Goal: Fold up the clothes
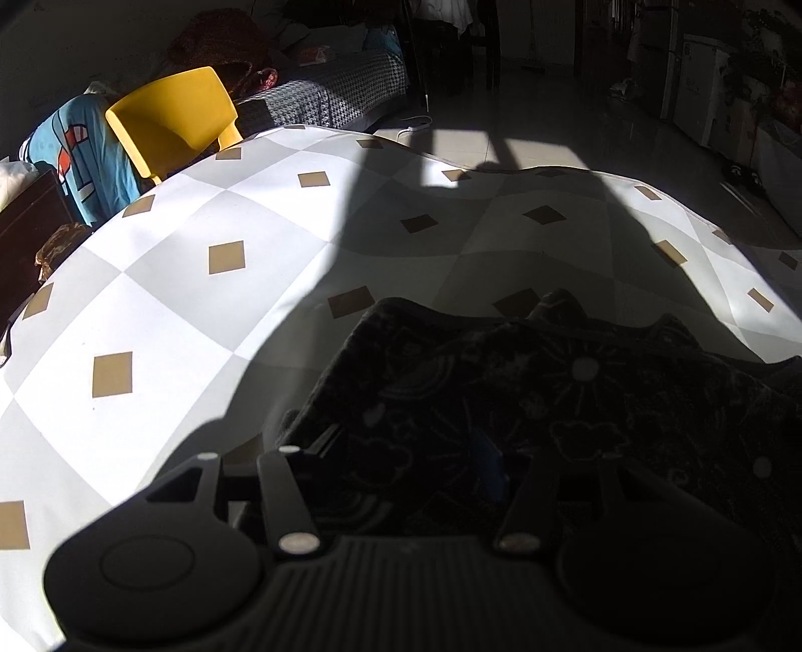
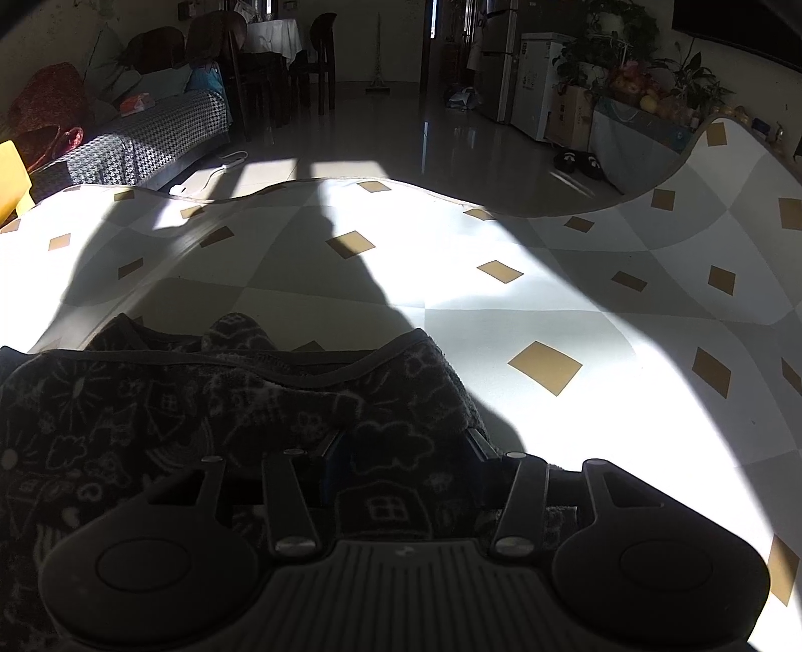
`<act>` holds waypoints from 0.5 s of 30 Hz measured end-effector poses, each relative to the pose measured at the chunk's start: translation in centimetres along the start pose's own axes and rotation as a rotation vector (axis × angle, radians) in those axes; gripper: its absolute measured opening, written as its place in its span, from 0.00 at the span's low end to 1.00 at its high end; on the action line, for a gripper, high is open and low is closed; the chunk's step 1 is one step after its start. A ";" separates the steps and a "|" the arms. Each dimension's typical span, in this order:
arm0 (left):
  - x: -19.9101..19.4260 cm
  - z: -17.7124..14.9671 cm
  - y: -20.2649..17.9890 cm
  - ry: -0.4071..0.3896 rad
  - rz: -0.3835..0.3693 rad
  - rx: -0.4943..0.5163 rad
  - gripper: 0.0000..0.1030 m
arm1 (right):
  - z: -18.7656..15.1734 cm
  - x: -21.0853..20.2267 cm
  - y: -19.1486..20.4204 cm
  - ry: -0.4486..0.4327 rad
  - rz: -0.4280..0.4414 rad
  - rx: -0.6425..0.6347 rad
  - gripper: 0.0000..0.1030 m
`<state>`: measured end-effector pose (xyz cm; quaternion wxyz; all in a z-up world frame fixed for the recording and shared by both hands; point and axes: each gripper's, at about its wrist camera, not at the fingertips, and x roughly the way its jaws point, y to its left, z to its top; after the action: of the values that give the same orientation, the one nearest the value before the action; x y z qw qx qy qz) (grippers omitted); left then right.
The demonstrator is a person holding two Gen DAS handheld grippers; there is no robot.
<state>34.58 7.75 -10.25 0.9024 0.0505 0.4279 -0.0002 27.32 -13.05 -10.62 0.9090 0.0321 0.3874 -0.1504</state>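
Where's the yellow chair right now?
The yellow chair shows at upper left in the left wrist view, just beyond the far edge of the checkered mat, between a blue cloth and the houndstooth sofa.

Black garment (image 2: 200, 411) with pale doodles, white-grey diamond-check cloth (image 1: 165, 311), yellow chair (image 1: 175, 115)

I work in a home living room: upper left stands a sofa (image 2: 145, 135) with houndstooth cover, behind it a dining table (image 2: 270, 37) with chairs, upper right a fridge (image 2: 496, 55) and houseplants (image 2: 616, 45).
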 end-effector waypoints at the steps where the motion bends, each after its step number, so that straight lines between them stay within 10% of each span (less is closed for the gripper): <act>1: 0.0 -0.1 -0.1 0.001 -0.002 0.005 0.50 | -0.1 0.0 0.0 -0.004 -0.003 -0.004 0.42; 5: 0.1 -0.2 -0.5 0.006 -0.009 0.022 0.50 | -0.2 -0.3 0.2 -0.012 0.016 0.000 0.09; 15: -0.5 -0.1 -1.3 -0.023 -0.001 0.065 0.53 | 1.1 -3.7 -0.3 -0.170 -0.045 0.084 0.05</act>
<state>34.14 6.46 -10.09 0.9051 0.0797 0.4173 -0.0151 25.55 -12.58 -7.17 0.9329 0.0484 0.3028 -0.1890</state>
